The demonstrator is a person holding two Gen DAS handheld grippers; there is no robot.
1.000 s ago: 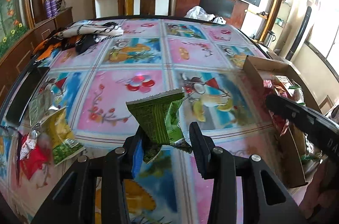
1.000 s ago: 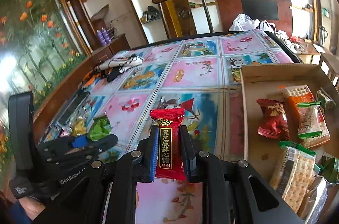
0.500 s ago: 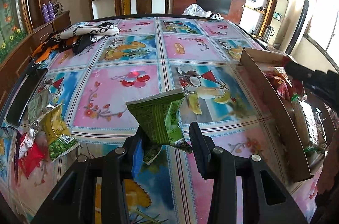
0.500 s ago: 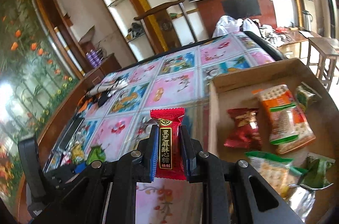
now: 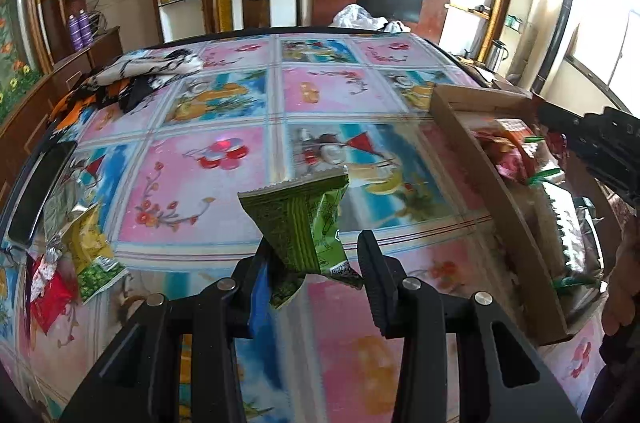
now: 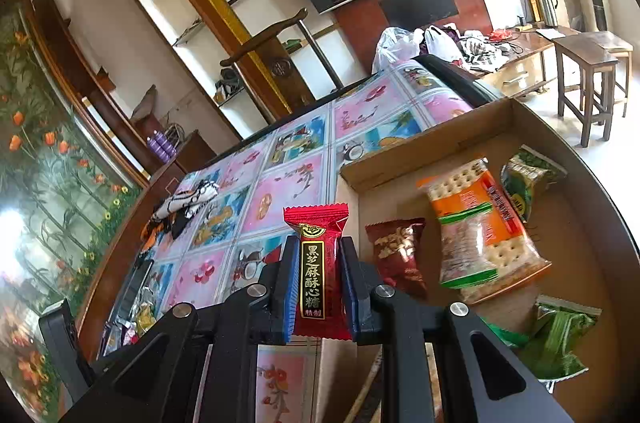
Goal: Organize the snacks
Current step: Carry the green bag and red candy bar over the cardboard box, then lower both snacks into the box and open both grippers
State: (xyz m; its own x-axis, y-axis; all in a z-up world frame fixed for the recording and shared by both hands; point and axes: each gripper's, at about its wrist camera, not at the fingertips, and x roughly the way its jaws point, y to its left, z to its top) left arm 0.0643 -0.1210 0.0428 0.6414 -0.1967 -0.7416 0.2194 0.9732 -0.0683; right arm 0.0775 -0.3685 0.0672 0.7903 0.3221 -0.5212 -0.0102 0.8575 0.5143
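Right black two-finger gripper [image 6: 319, 277] clamped on red foil candy bar [image 6: 319, 271], beside open brown cardboard box [image 6: 424, 143] of snacks. Left black gripper [image 5: 310, 263] part-open, green crinkled snack packet [image 5: 302, 223] caught against one finger above floral table [image 5: 248, 95].

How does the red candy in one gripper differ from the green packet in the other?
The red candy is a slim glossy wrapper with gold lettering; the green packet is wider and crumpled. The red candy stands upright, squarely between the right gripper pads; the green packet tilts and hangs against one finger of the left gripper. The red candy is beside the cardboard box; the green packet is above the table. Both are sealed snacks.
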